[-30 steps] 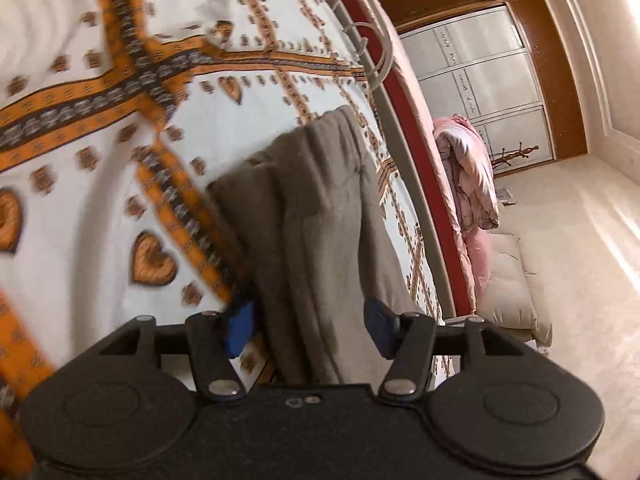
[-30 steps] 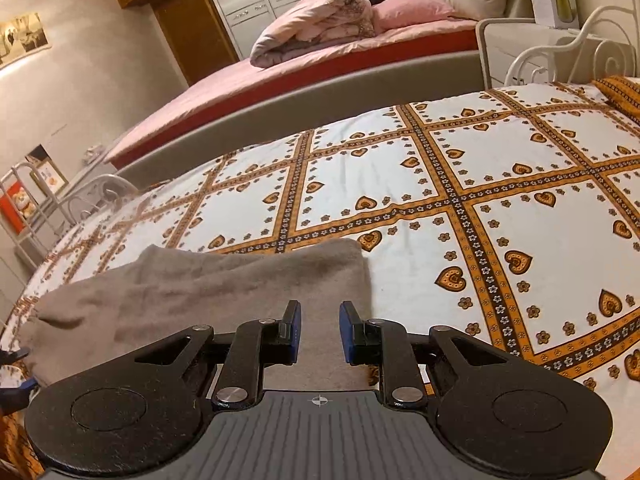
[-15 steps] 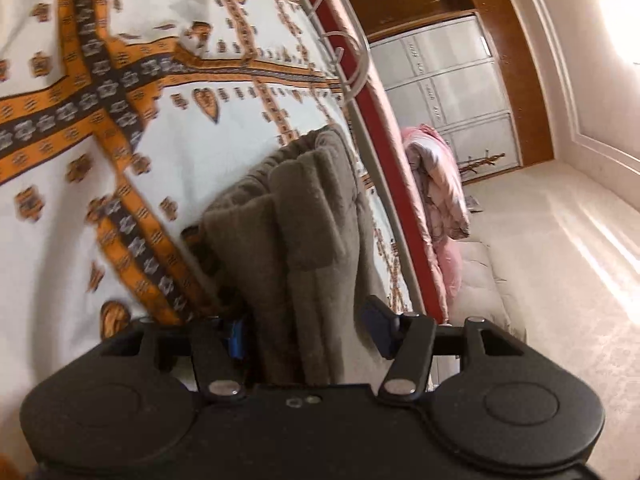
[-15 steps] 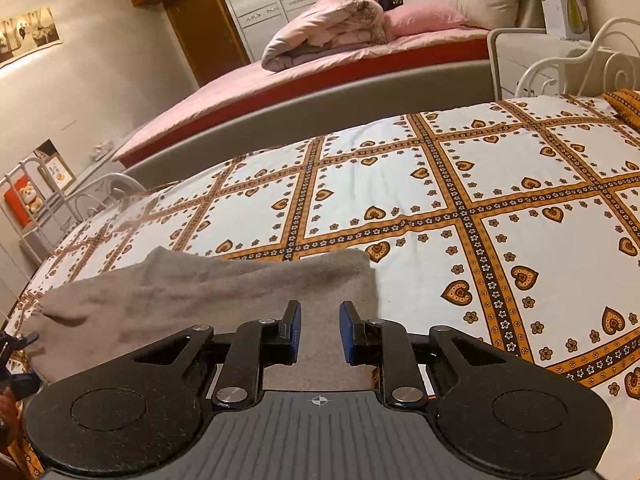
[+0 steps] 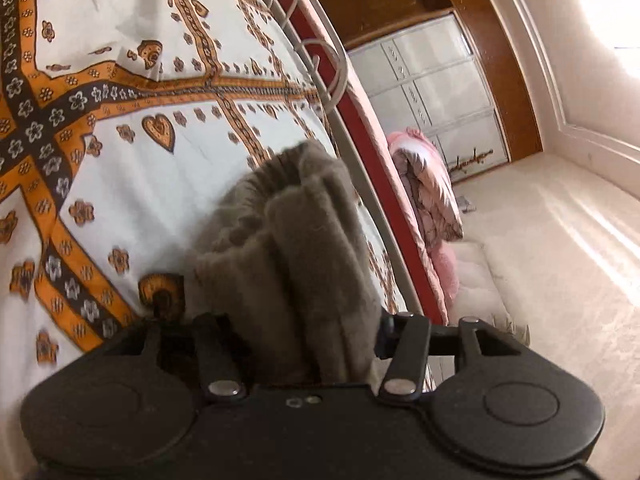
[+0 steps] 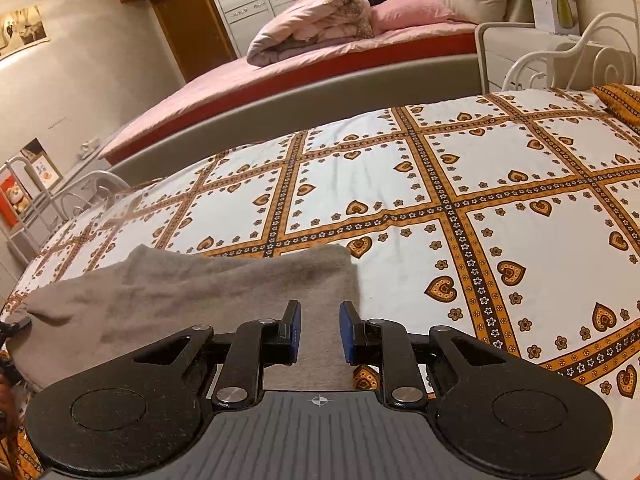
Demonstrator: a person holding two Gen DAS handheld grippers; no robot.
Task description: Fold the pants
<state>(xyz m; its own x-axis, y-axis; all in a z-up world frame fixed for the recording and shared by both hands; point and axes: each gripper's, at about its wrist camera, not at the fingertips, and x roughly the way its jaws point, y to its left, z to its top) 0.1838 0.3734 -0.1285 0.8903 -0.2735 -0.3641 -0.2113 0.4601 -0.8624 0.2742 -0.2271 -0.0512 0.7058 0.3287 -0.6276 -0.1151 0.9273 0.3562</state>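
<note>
The grey-brown pants [image 6: 180, 296] lie lengthwise on the patterned bedspread [image 6: 360, 184]. My right gripper [image 6: 320, 332] hovers over their near right end, open by a narrow gap, and flat fabric shows between its blue pads. In the left wrist view the pants' other end [image 5: 304, 220] is bunched up in thick folds. My left gripper [image 5: 300, 328] has its jaws closing on this bunch. The fabric fills the gap, hides the left finger and touches the right finger [image 5: 384, 336]. A dark part of that gripper shows at the pants' far left tip [image 6: 14, 326].
The white, orange and black bedspread [image 5: 120, 168] spreads wide to the right of the pants. A white metal bed frame [image 6: 560, 56] rims the bed. Beyond it stands a pink bed with a folded duvet [image 6: 316, 20], then white wardrobes [image 5: 432, 92].
My left gripper has pushed further onto the pants' end. The fabric has bunched up and now fills the gap, hiding the blue pads. The right gripper has kept still.
</note>
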